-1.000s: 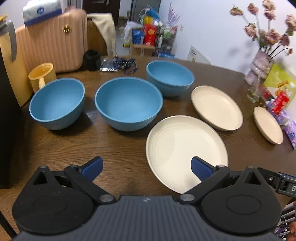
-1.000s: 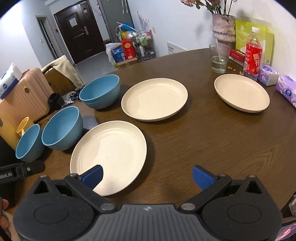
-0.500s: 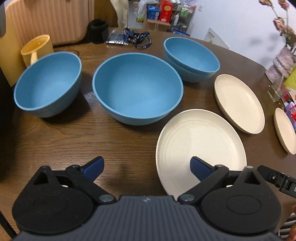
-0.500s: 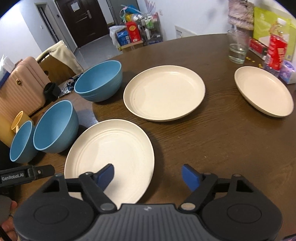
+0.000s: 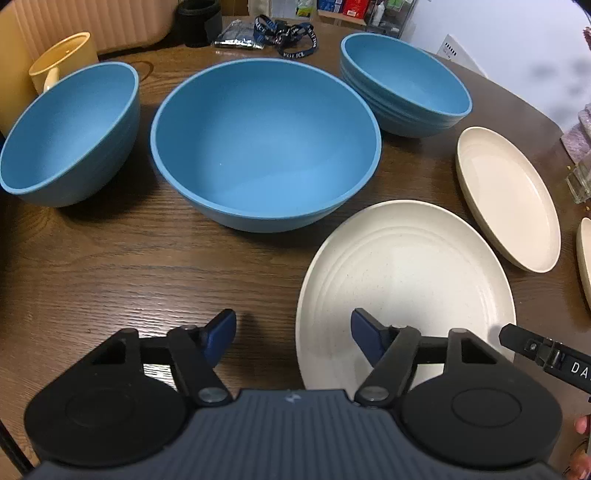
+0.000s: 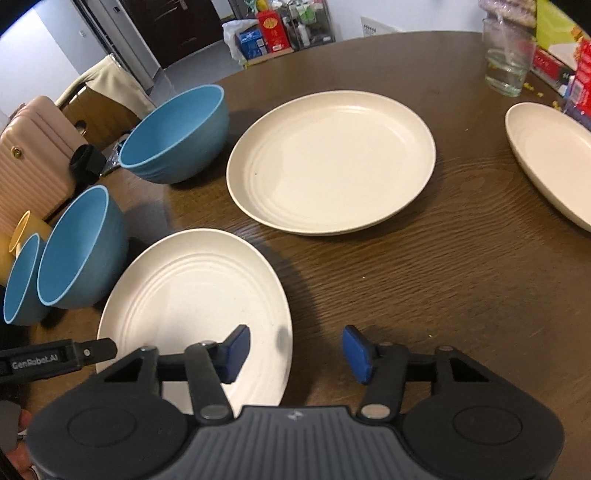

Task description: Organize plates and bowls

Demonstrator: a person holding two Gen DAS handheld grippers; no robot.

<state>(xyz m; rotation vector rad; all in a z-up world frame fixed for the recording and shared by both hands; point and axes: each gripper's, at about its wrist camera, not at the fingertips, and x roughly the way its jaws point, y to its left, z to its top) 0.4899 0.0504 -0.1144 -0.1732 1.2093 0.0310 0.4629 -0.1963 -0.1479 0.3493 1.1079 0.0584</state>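
Observation:
Three blue bowls stand in a row: left bowl (image 5: 70, 133), large middle bowl (image 5: 266, 144), and a stacked one (image 5: 402, 85) at the back right. Three cream plates lie on the table: the near plate (image 5: 406, 280) (image 6: 192, 295), a second plate (image 6: 328, 162) and a third plate (image 6: 554, 158). My left gripper (image 5: 293, 332) hovers low over the near plate's left rim, jaws closing, with the rim between them untouched. Over that plate's right rim my right gripper (image 6: 295, 349) is also closing, pads not pressing.
A yellow mug (image 5: 59, 62) and a pink suitcase (image 6: 33, 155) stand behind the left bowl. Lanyards (image 5: 284, 31) lie at the back. A drinking glass (image 6: 509, 62) and packets sit at the far right. Bare brown table (image 6: 443, 277) stretches right of the near plate.
Both grippers have come down and forward toward the near plate, so bowls and plates loom larger. Both pairs of jaws have narrowed. No dish has moved.

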